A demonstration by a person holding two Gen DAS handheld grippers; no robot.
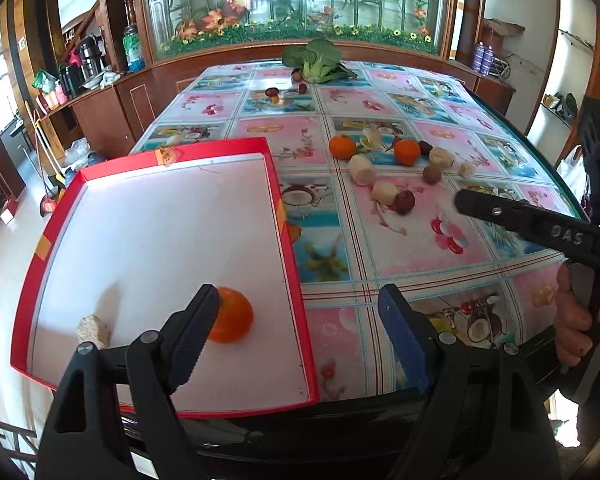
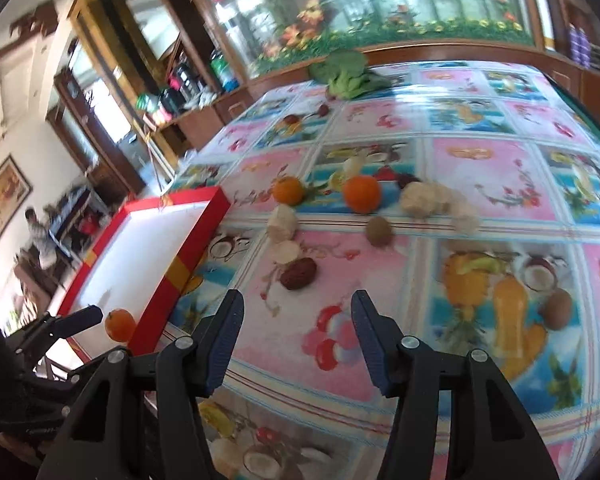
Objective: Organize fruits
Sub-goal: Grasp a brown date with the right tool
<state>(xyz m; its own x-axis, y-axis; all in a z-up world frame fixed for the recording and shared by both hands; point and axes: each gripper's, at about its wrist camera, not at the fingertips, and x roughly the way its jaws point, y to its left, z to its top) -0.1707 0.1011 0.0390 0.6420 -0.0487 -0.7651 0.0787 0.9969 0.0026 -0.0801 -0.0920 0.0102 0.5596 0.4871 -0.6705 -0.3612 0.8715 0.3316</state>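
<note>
1. Work surface: a table (image 1: pixel 400 240) under a glossy cloth printed with fruit pictures, standing in front of a wooden cabinet with a painted glass panel. Printed fruit can be mistaken for real pieces.
2. Far left: a shallow red box (image 1: pixel 60 216) with a white floor lies at the table's near left corner. It holds one orange (image 1: pixel 232 314) and a pale lump (image 1: pixel 93 332).
3. Left gripper (image 1: pixel 300 332): jaws wide apart, holding nothing. It hangs over the box's right wall, with the orange just beyond its left finger.
4. Centre: loose fruit (image 2: pixel 300 274) is scattered across the cloth, well clear of the box, including two oranges (image 2: pixel 362 194), pale chunks and dark red pieces.
5. Right gripper (image 2: pixel 298 340): jaws partly open, empty, pointing at the scatter.
6. Step in hand, as judged: between placements, with most fruit still unsorted.
7. Next move: lower the right gripper onto one piece and close on it.
8. Clearance: open cloth separates scatter and box; the box wall must be cleared on entry.
</note>
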